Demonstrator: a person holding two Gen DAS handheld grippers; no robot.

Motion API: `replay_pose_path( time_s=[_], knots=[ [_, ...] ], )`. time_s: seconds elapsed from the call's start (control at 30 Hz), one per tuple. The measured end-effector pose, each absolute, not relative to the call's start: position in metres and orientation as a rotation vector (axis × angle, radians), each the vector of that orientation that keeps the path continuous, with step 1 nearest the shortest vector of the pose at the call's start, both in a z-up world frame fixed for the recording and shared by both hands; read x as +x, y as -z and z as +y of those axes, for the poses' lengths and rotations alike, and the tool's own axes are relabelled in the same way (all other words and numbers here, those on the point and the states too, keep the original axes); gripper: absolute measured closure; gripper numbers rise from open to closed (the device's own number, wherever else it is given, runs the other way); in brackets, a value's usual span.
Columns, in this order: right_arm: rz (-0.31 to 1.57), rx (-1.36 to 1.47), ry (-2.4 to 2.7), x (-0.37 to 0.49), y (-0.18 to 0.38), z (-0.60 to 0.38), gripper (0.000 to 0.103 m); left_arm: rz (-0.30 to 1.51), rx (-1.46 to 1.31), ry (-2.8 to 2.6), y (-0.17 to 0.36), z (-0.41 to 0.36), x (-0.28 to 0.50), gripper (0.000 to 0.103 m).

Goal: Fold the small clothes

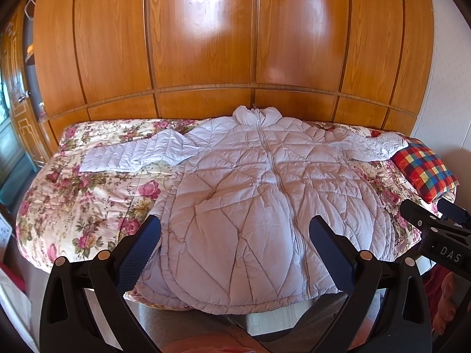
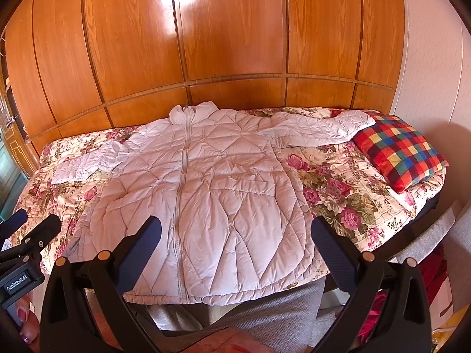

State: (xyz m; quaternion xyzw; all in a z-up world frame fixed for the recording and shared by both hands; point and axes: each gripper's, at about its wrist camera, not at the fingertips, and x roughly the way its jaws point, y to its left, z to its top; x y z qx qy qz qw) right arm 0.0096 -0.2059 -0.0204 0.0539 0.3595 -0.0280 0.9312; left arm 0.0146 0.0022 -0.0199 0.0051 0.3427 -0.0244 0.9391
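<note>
Lying flat and zipped on the floral bedspread [image 1: 73,206], front up, with collar toward the wooden wall panels [image 1: 206,44] and hem at the near edge of the bed: a pale quilted jacket [image 1: 250,191]. Running straight away from both grippers, its long axis follows the zip, so the hem sits nearest and just ahead of the jaws. Spread out to either side, the left sleeve [image 1: 132,153] lies flat on the bedspread, and the right sleeve [image 2: 323,129] ends with its cuff touching the checked pillow [image 2: 400,153].

Hovering before the hem's left part, left gripper [image 1: 235,232]; facing the hem's right part, right gripper [image 2: 237,232]. Nearer the left sleeve for the left one, nearer the right sleeve and pillow for the right, so probably one side each for a first fold inward.

Spread wide, jaws of both, holding nothing and touching no cloth; only the jacket seen between the dark pads. Also visible at the edge of each view: the other gripper, likewise apart from the fabric, its own jaws too small to judge from there.

Likely slippery, puffy fabric, so worth a firm pinch at seam or cuff.
</note>
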Motion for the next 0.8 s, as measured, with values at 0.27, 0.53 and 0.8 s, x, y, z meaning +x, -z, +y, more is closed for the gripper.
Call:
replay_pose_path(
  time_s=[0.27,0.53,0.8],
  knots=[
    [0.734,0.114,0.041,0.02,0.032,-0.21,0.002,0.725,-0.01,0.094,0.03,0.005,0.027,0.003],
    [0.697,0.205,-0.035,0.048,0.066,-0.237,0.002,0.788,-0.443,0.244,0.072,0.06,0.066,0.003],
    [0.787,0.292,0.023,0.083,0.124,-0.292,0.002,0.857,-0.304,-0.003,0.13,0.092,0.128,0.003]
  ],
)
